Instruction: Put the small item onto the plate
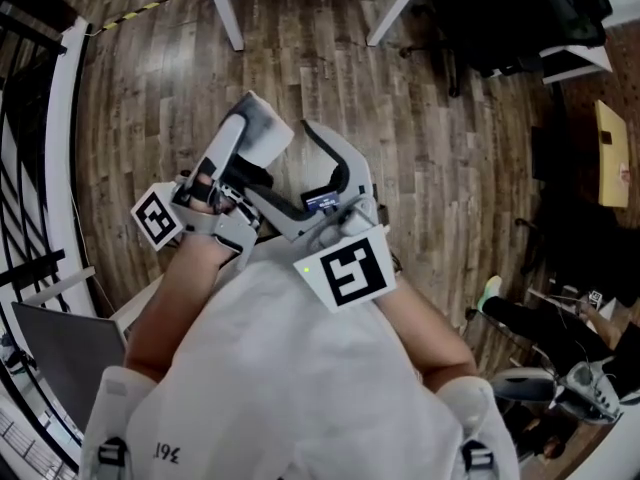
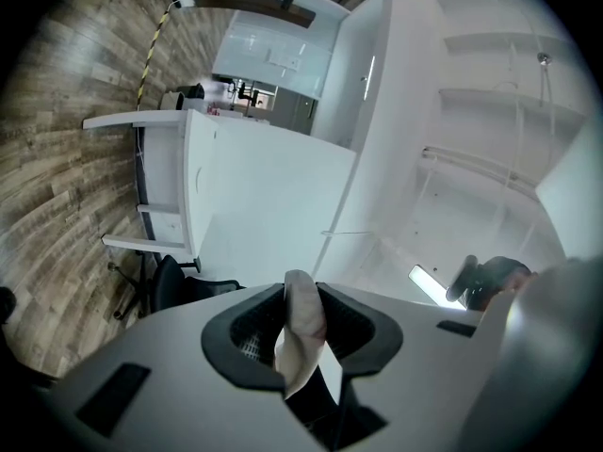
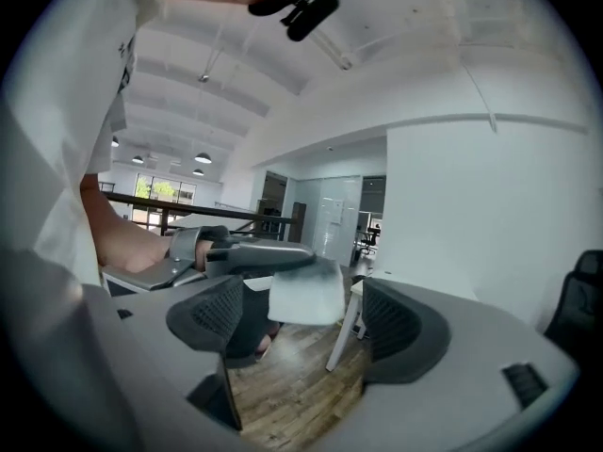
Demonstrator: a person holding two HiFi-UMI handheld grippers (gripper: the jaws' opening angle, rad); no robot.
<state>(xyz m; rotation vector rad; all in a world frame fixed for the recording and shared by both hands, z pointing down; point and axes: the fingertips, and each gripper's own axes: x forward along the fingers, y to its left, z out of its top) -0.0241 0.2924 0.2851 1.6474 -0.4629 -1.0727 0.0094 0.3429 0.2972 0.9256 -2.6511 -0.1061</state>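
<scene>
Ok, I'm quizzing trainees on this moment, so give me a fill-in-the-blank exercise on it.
The small item in the shut left gripper is coloured ___.
The right gripper is ___, not shut.
The floor is made of ___ planks.
Missing words: white; open; wood.

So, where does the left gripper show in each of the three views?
Head view: left gripper, left of centre, tip pointing up.
Left gripper view: the gripper at bottom centre, shut on a pale item.
Right gripper view: the gripper left of centre, reaching in sideways.
Shared landmark: the wooden floor.
</scene>
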